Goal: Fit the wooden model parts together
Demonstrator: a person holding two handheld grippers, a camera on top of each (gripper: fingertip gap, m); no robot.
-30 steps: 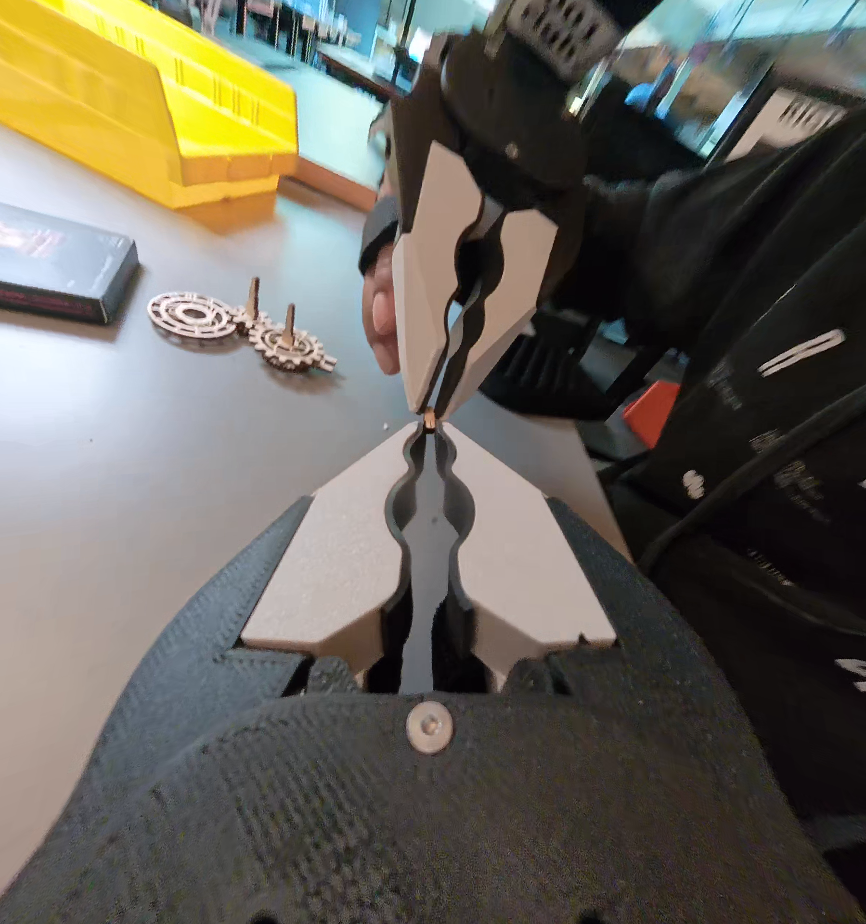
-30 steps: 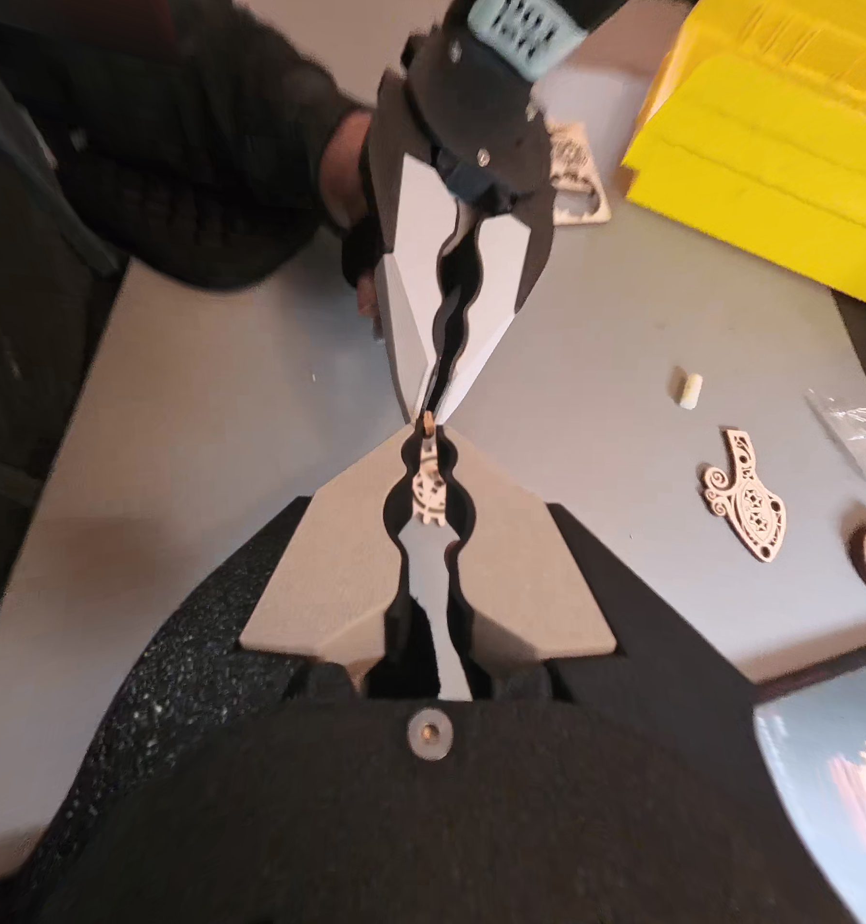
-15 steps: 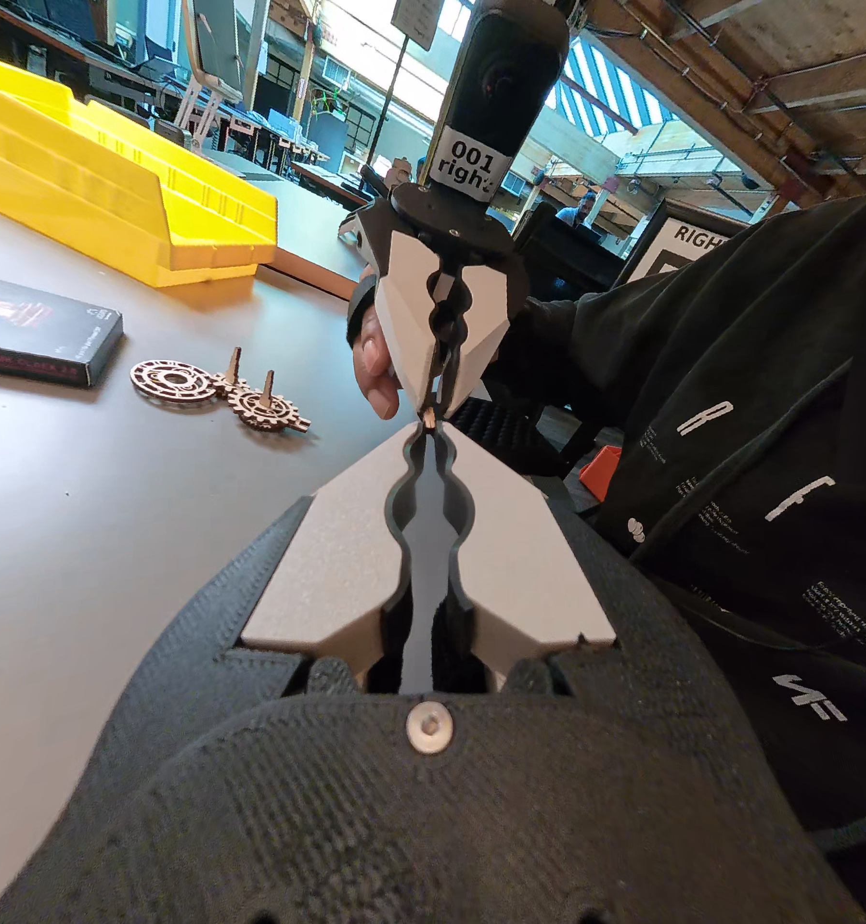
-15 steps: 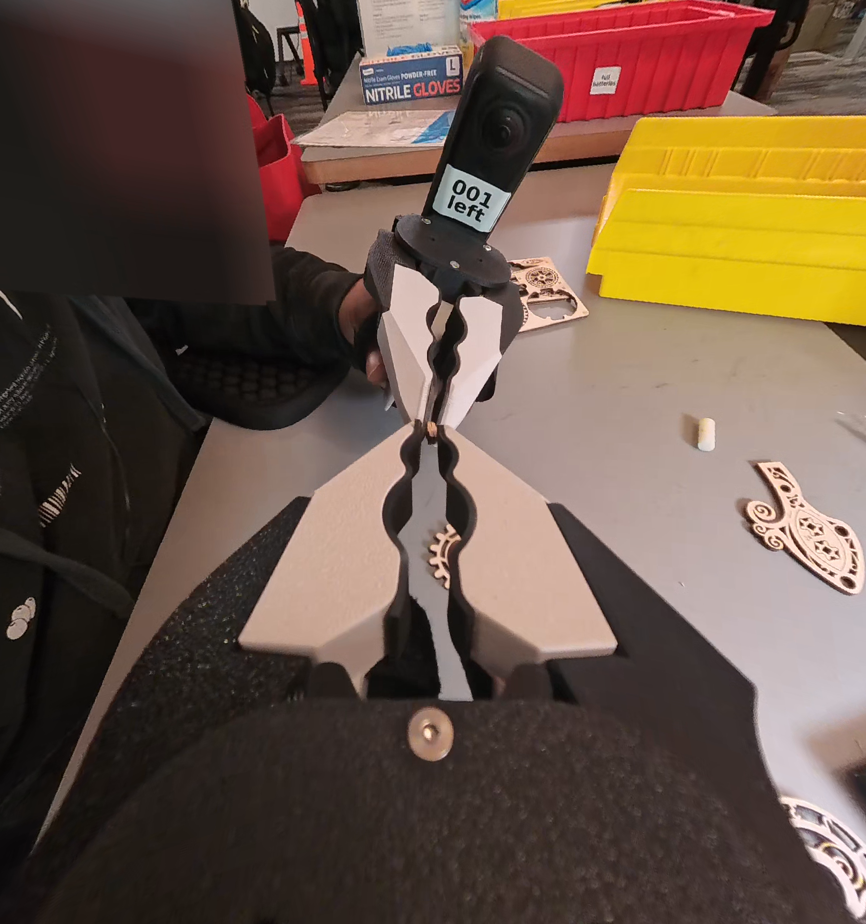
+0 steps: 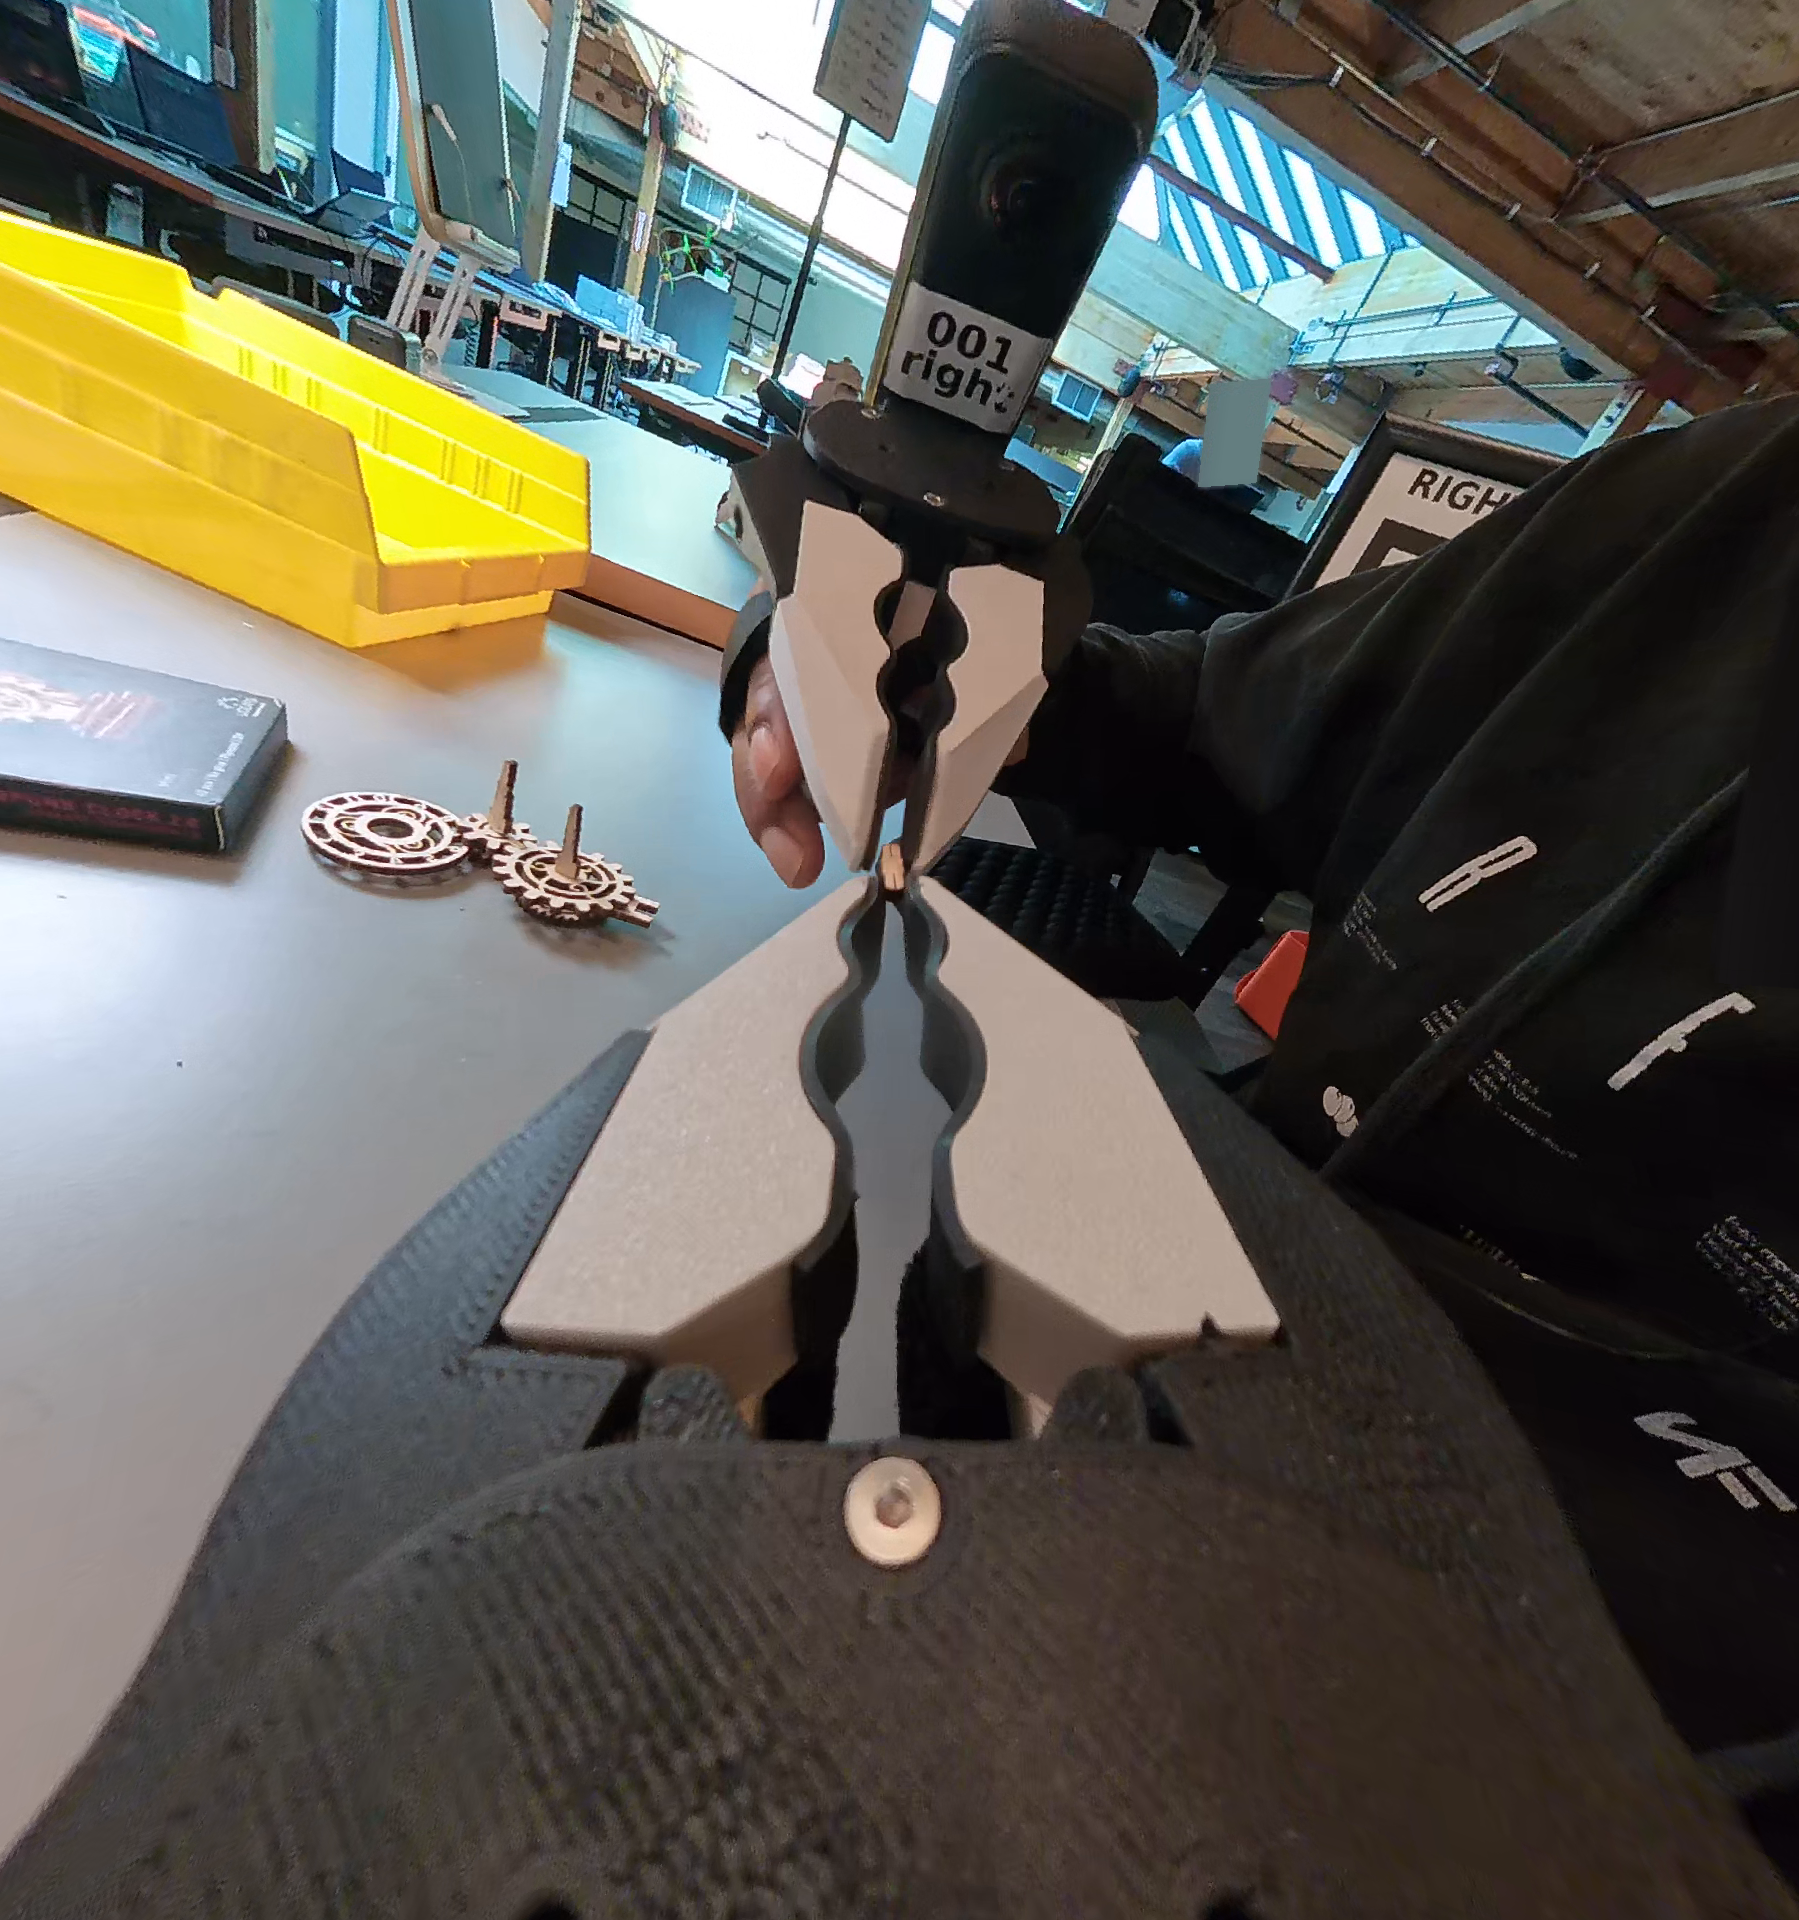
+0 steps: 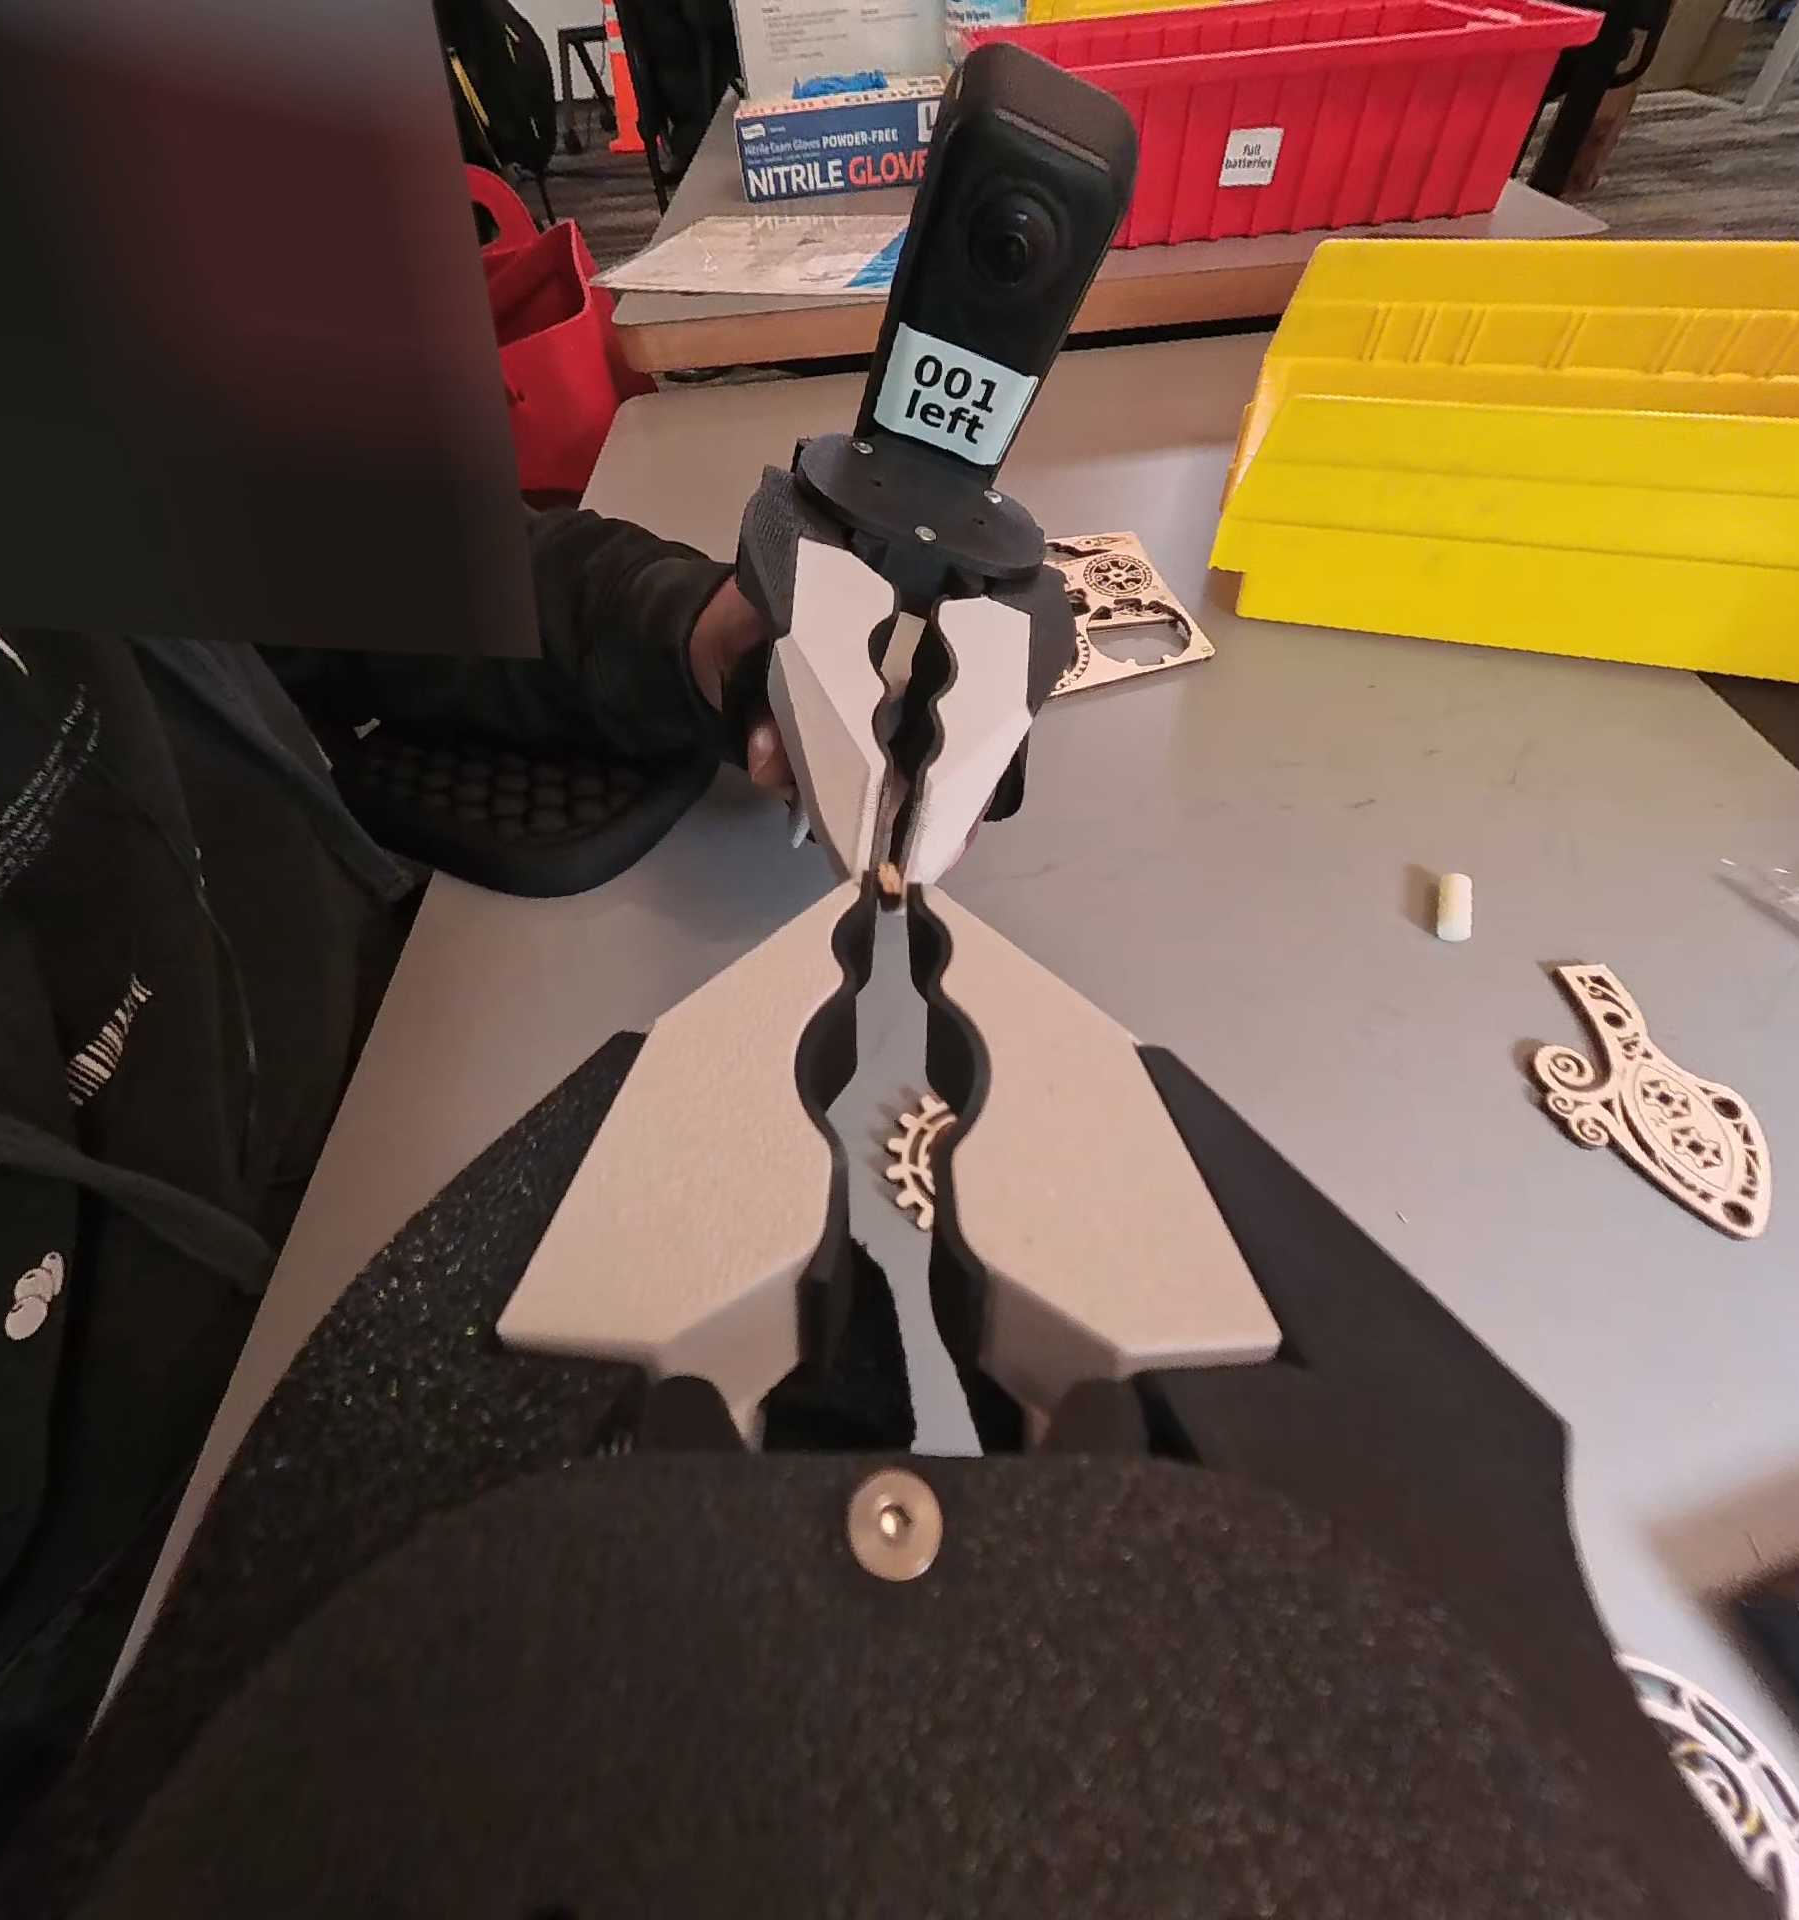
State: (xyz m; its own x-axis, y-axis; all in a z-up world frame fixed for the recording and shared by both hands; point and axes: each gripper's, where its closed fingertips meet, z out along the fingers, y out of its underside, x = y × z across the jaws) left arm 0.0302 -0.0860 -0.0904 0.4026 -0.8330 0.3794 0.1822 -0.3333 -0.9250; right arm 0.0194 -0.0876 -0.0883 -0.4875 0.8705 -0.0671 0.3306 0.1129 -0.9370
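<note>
My left gripper [image 5: 890, 902] and my right gripper [image 6: 887, 902] meet tip to tip above the grey table [image 6: 1238, 831]. Both are shut on a small wooden peg [image 5: 893, 864], each pinching one end; it also shows in the right wrist view [image 6: 887, 878]. The right gripper [image 5: 890, 860] faces me in the left wrist view, and the left gripper [image 6: 887, 864] faces me in the right wrist view. A wooden gear [image 6: 921, 1153] lies on the table under the right gripper, seen through the gap between its fingers.
On the left lie a wooden ring wheel [image 5: 386, 836], two gears with upright pegs [image 5: 562, 883], a dark box [image 5: 95, 748] and a yellow bin [image 5: 251, 447]. On the right lie an ornate wooden piece [image 6: 1653, 1127], a white cylinder [image 6: 1456, 906] and a cut-out sheet [image 6: 1123, 613]. My left and right fingertips are right by each other. Left tips and right tips are each some 25 centimetres from the white cylinder [image 6: 1456, 906].
Both grippers have swung up from pointing down at the table to nearly level, staying tip to tip on the peg. Since half a second ago they have barely moved.
</note>
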